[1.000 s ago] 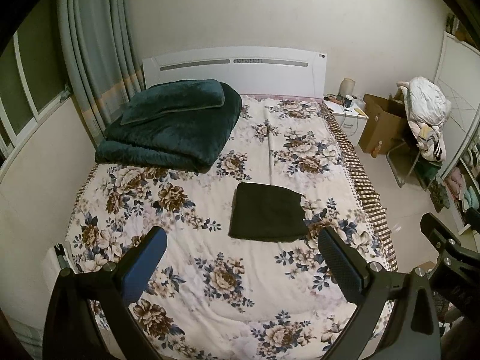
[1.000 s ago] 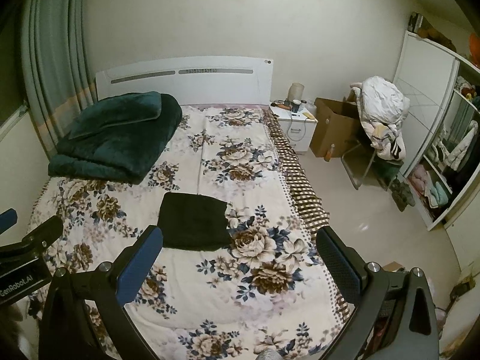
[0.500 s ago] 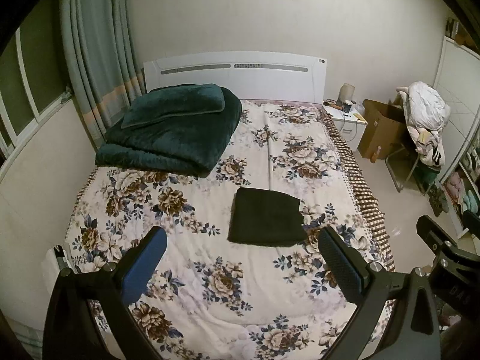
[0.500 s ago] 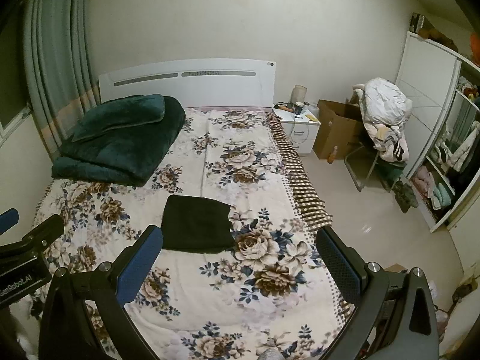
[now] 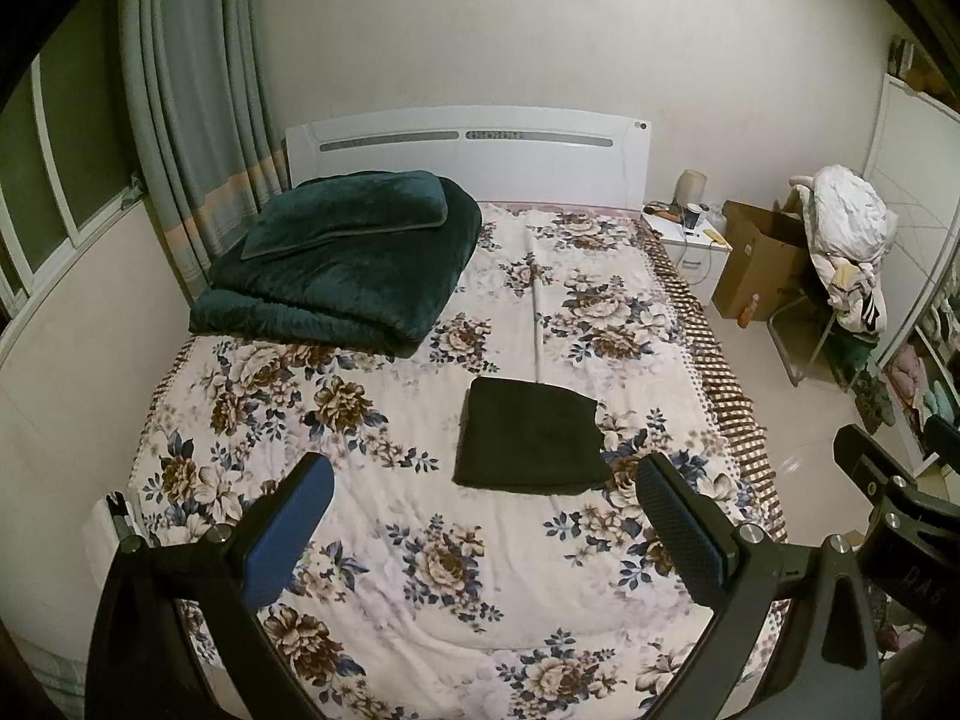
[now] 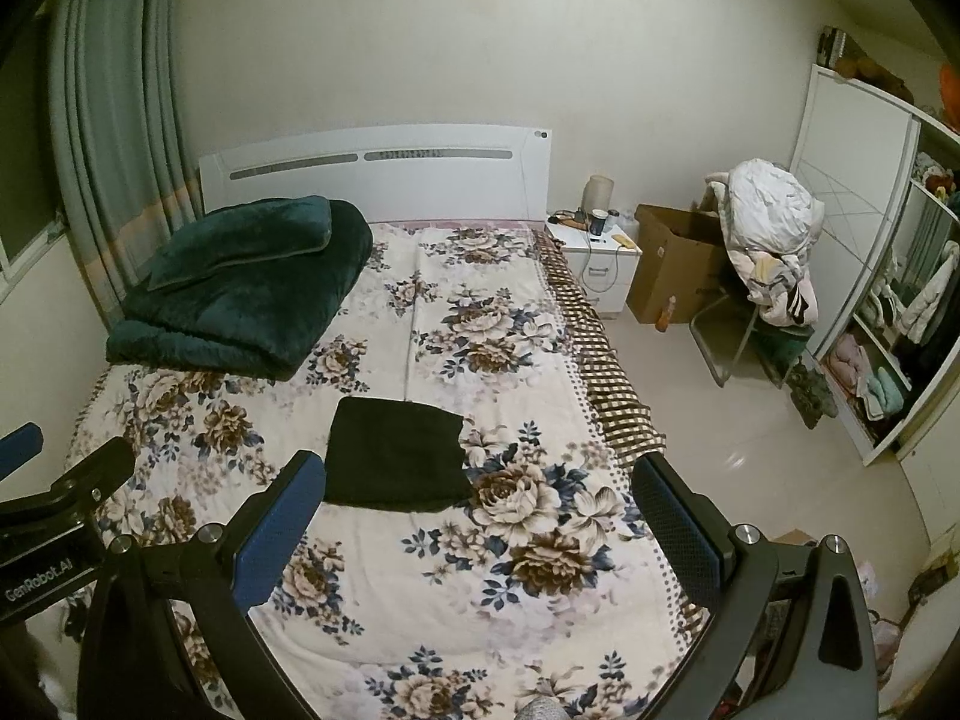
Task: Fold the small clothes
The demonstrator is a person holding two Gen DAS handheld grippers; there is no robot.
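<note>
Both tongs (image 5: 483, 531) (image 6: 477, 531) empty, spread; black garment (image 5: 531, 435) folded on bed (image 5: 384, 540)

Folded dark garment (image 5: 531, 435) lies on floral bedspread (image 5: 372, 516), beyond the spread-wide left tool (image 5: 480, 516).

Dim, greenish indoor light; sharp focus, fisheye-bent, vignetted edges.

Home bedroom; floral bed (image 5: 372, 540), curtains (image 5: 192, 138), open wardrobe (image 6: 888, 300)
</note>
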